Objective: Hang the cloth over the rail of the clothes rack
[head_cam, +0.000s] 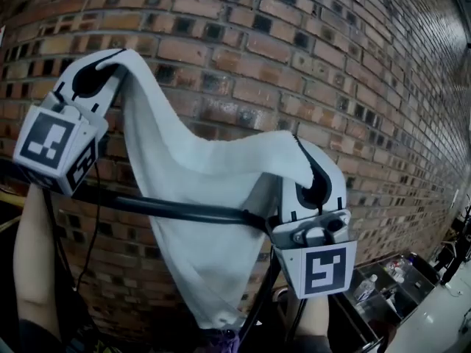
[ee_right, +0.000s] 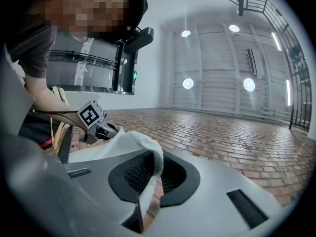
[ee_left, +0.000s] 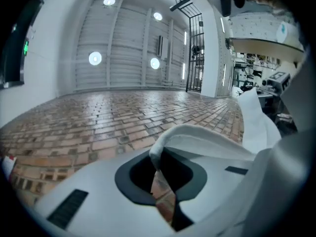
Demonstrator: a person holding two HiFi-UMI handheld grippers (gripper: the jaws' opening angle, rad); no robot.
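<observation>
I am holding the white cloth (head_cam: 193,190) at the centre of the frame, spread between both grippers in front of the brick wall (head_cam: 309,43). Its top edge is sagging between the two held corners, and its lower part is tapering to a point at the lower centre. The black rail (head_cam: 169,209) is crossing in front of it. At the upper left, the left gripper (head_cam: 109,63) is keeping its fingers (ee_left: 89,191) nearly together, clamped on one corner. At the centre right, the right gripper (head_cam: 313,166) is pinching the other corner equally tightly.
</observation>
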